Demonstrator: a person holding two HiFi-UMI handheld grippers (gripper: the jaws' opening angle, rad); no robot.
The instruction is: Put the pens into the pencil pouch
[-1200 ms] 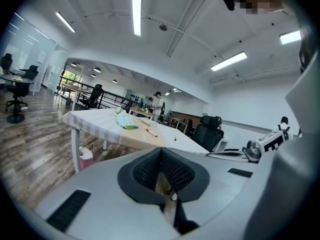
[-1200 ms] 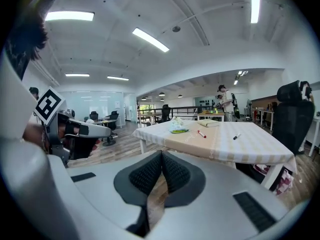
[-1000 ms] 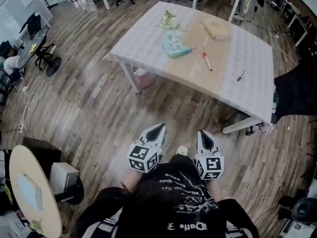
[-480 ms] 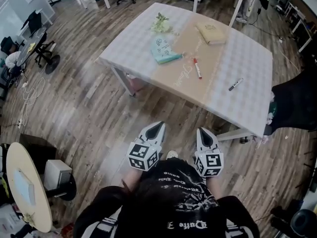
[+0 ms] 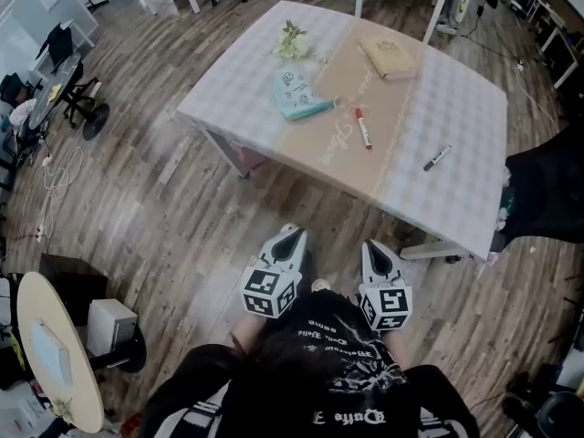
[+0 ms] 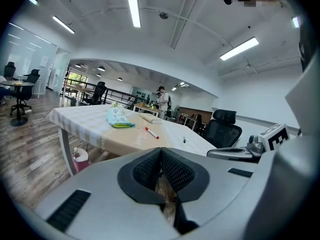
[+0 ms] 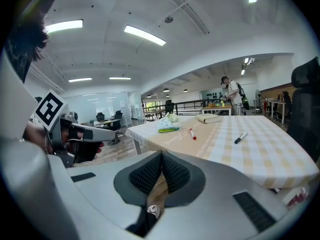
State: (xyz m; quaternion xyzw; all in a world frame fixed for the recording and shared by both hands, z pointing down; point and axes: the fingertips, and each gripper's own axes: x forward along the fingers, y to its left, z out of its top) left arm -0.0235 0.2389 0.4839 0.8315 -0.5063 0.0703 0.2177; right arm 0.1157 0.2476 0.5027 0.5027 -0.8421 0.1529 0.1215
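Currently you are holding both grippers low against your torso, well short of the work. On the left gripper (image 5: 289, 235) the jaws are sitting fully together with nothing between them. The right gripper (image 5: 378, 247) is likewise pressed together and empty. My judgement is that, with nothing being carried, closed and tucked tools are suiting an approach stance, not a working one. Wood floor (image 5: 182, 199) is lying between you and the table (image 5: 456, 99).

Further out, that table is bearing every task item. The black pen (image 5: 437, 158) is lying nearest your right side, alone on the checked cloth and well apart from the rest. The red pen (image 5: 363, 128) is lying on the tan centre strip, near the pencil pouch (image 5: 299, 96) but not touching it. The pouch is lying flat toward the left; I cannot tell whether its opening is unzipped. A book (image 5: 391, 56) and a plant sprig (image 5: 291, 39) are resting toward the far edge. Neither pen is sitting in the pouch, so loading is not yet begun.
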